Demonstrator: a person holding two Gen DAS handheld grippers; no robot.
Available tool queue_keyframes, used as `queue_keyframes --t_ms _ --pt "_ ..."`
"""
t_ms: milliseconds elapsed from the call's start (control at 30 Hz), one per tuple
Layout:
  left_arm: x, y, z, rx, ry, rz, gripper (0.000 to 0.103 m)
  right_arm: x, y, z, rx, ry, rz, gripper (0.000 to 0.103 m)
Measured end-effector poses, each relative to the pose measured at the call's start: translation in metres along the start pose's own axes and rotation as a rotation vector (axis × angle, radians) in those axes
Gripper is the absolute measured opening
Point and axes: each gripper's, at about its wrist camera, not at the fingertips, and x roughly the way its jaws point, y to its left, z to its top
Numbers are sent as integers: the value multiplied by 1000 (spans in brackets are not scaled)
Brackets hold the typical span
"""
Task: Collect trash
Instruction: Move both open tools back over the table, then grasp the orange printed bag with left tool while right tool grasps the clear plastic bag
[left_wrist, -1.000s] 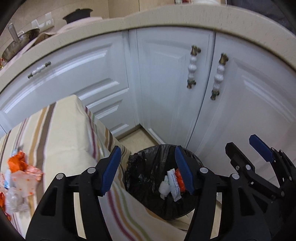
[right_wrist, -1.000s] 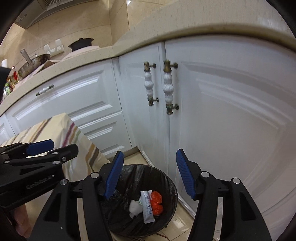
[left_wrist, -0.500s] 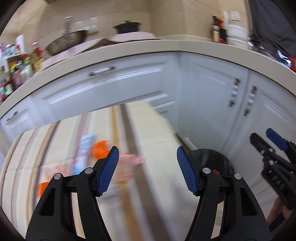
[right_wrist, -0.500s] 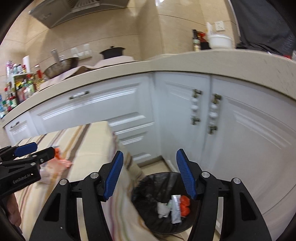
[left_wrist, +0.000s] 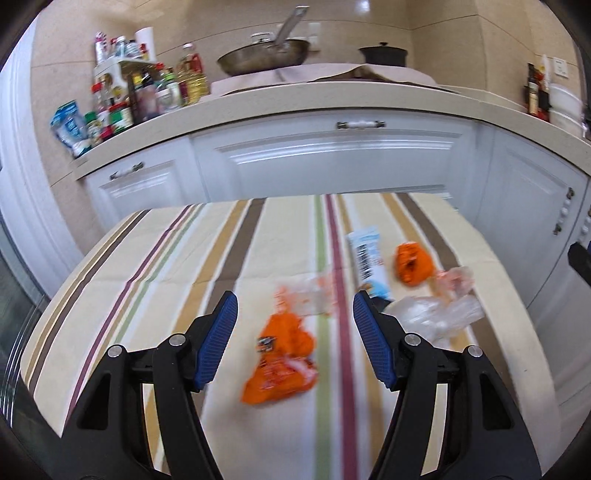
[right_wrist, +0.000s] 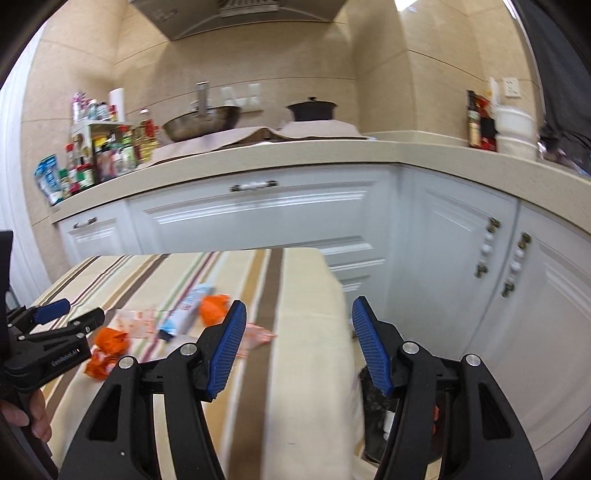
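Both claws have swung from the bin (right_wrist: 373, 417) back to the surface (left_wrist: 177, 266); left claw (left_wrist: 293, 338) and right claw (right_wrist: 298, 341) gape empty, some wrappers binned, the orange wrapper (left_wrist: 280, 363) and others left.

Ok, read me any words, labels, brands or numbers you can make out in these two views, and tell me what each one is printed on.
"GenRobot.AI", roughly, in small white letters: side of the black left gripper, seen from the right wrist view.
White and blue tube-shaped wrapper: dark print, too blurred to read.
Crumpled orange snack wrapper: small printed patch, unreadable.
Bottles and jars on the beige countertop: labels too small and blurred.
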Motion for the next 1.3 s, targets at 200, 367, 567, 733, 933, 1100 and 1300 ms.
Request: queue_keyframes --t_ms 200,367,567,733,933,1100,1300 --pt "4 27 -17 -37 32 8 64 4 29 -1 -37 17 29 59" --pt "12 30 -26 -46 48 -22 68 9 43 -4 -65 40 38 59" --pt "32 23 -34 -25 78 -27 69 16 48 -5 -75 60 29 59" --pt "45 25 -37 -31 112 -46 57 19 47 -7 -76 72 19 59" --pt "47 29 -37 -35 122 -80 32 25 53 -11 -79 92 33 59" --pt "41 43 -35 -55 117 -68 31 28 62 -13 -93 99 55 59" --pt "27 76 -28 -105 88 -10 31 36 74 -16 -106 119 77 59"
